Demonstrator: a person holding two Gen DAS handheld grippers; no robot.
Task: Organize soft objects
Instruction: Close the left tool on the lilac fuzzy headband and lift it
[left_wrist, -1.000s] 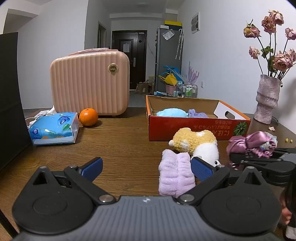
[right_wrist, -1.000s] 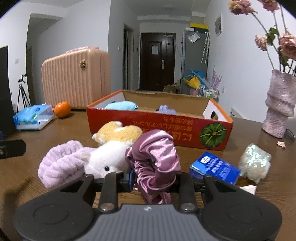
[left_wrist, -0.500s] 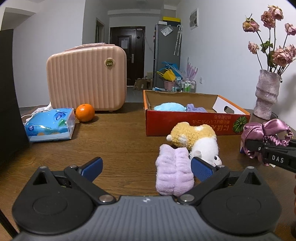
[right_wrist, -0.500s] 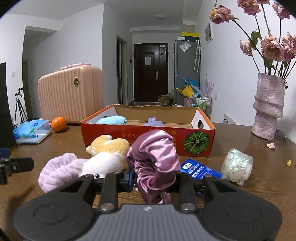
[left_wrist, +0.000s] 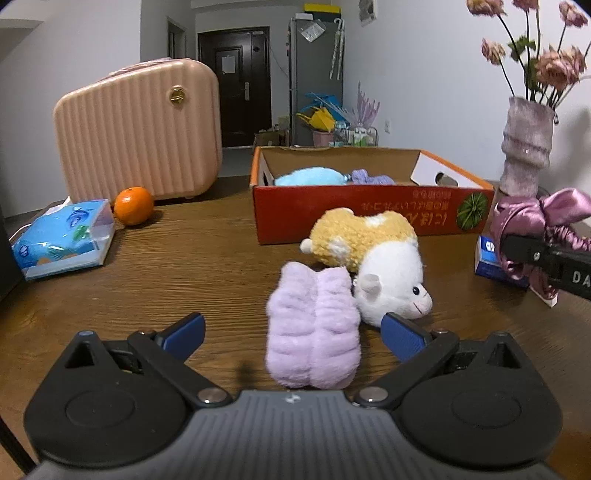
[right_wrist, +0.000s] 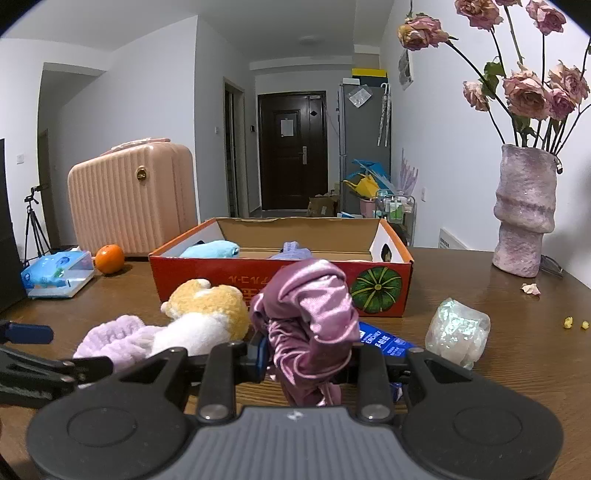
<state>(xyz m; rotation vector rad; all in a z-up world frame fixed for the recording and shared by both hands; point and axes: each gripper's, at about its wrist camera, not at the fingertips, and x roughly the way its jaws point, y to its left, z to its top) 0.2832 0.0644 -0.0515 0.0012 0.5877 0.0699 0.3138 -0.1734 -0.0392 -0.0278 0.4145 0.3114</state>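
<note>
The right gripper (right_wrist: 306, 354) is clamping the satin scrunchie (right_wrist: 308, 314), lifted just before the red box (right_wrist: 280, 273); next it needs carrying over the box's front wall and releasing. The left gripper (left_wrist: 293, 332) is standing wide open around the lilac headband (left_wrist: 314, 332), lying before that box, beside the plush toy (left_wrist: 369, 258).

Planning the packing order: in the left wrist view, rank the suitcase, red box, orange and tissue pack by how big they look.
1. Suitcase and red box: too close to rank; the box is wider, the suitcase taller.
2. Tissue pack.
3. Orange.
</note>
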